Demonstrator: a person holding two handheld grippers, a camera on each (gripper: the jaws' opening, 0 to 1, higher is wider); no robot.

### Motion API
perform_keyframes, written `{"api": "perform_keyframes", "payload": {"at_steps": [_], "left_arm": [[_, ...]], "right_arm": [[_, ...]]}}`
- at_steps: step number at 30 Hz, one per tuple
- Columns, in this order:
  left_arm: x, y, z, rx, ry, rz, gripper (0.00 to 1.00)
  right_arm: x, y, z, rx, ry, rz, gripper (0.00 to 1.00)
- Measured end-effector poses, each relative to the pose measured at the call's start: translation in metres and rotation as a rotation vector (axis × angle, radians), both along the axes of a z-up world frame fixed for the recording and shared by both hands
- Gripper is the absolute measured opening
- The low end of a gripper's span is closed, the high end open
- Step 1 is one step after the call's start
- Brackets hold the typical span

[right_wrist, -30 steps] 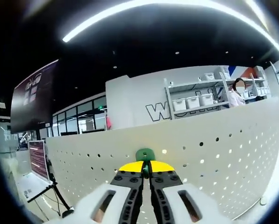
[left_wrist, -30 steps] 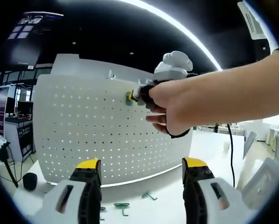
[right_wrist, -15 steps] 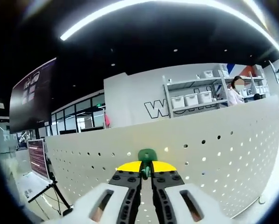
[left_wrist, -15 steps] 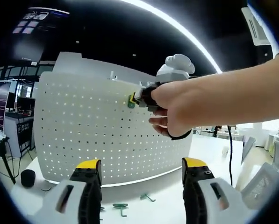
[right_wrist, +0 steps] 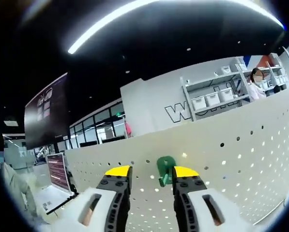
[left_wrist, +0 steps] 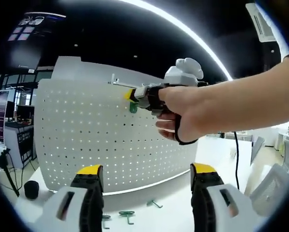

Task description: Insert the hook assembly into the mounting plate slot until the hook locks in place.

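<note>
White gripper bodies [left_wrist: 149, 212], black jaws tipped yellow, bare forearm [left_wrist: 250, 99], black wrist loop

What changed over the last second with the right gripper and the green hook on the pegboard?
The right gripper opened its jaws and let go of the green hook, which now sits on the pegboard between them. Unchanged: the left gripper open and low, spare hooks on the table.

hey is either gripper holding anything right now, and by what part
Nothing is held. The right gripper is open, the green hook sitting on the pegboard between its jaws. The left gripper is open too.
</note>
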State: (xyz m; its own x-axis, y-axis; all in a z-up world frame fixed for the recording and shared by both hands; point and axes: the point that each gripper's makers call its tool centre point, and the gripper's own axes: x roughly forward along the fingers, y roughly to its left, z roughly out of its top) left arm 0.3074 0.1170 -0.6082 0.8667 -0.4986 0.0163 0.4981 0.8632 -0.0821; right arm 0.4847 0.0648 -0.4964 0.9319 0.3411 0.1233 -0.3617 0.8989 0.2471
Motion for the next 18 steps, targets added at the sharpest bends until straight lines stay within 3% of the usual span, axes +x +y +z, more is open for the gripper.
{"api": "perform_keyframes", "payload": {"at_steps": [2,8,18], "left_arm": [[0.000,0.000,0.000,0.004,0.000,-0.001,0.75],[0.000,0.004,0.001,0.018,-0.003,0.013,0.75],[-0.001,0.005,0.004,0.030,-0.006,0.023,0.75]], "right_arm": [[-0.001,-0.003,-0.001,0.044,0.007,0.016,0.35],[-0.003,-0.004,-0.005,0.061,0.019,0.050,0.35],[-0.011,-0.009,-0.004,0.029,-0.004,0.129,0.36]]}}
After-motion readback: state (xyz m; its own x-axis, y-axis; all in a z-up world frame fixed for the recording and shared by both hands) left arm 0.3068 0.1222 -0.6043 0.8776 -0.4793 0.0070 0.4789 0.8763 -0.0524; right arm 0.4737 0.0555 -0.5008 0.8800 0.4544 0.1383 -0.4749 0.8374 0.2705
